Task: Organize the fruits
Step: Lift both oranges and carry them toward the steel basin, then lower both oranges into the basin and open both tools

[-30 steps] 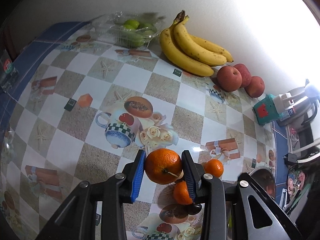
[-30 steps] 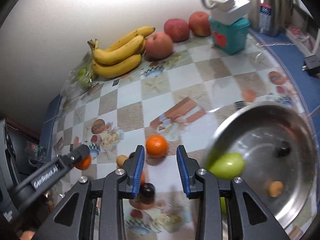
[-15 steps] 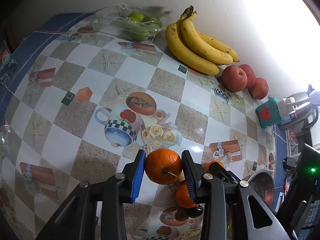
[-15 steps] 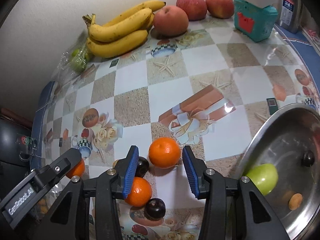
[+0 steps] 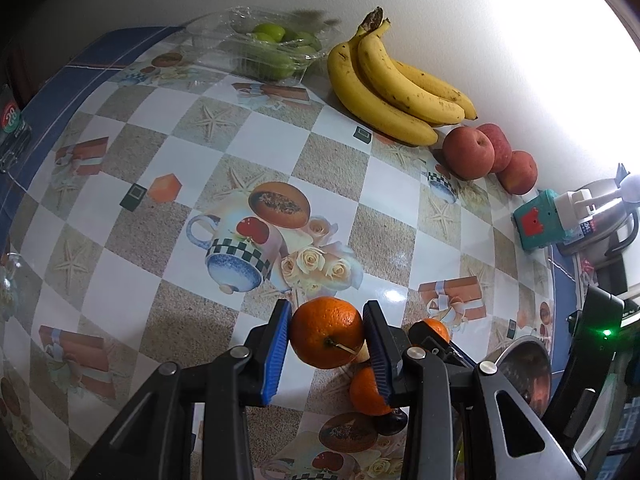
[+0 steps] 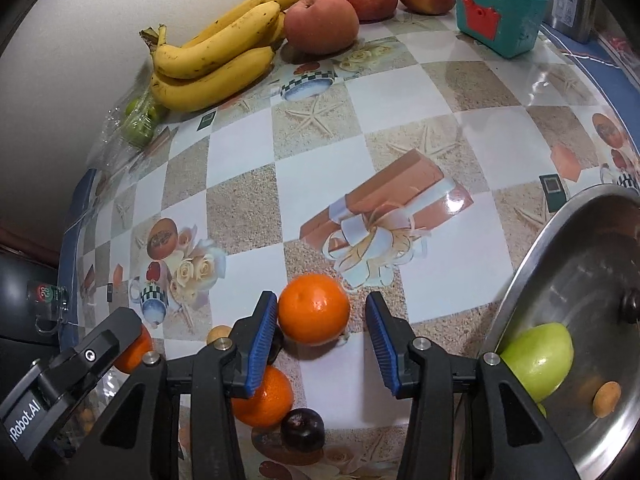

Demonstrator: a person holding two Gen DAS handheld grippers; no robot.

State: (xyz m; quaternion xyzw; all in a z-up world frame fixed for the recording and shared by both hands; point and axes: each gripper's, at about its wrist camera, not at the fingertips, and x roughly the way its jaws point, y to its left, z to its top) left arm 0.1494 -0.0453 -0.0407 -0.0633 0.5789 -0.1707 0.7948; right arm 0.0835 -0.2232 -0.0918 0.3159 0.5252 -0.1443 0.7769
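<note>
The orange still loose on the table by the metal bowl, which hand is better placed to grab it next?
Right. The right gripper is open around that orange, pads not pressing; the left gripper is already shut on another orange.

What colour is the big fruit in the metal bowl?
Light green fruit, seen best in the right wrist view.

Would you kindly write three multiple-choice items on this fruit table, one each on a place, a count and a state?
1. Where does the green apple lie?
A. in the metal bowl
B. beside the bananas
C. in a gripper

2. How many red apples line the wall?
A. one
B. three
C. five

3. What does the left gripper do?
A. stands open, nothing between
B. clamps a banana
C. grips an orange

Answers: 1 A, it rests against the bowl's inner wall; 2 B, three sit right of the bananas; 3 C, both blue pads press the orange.
</note>
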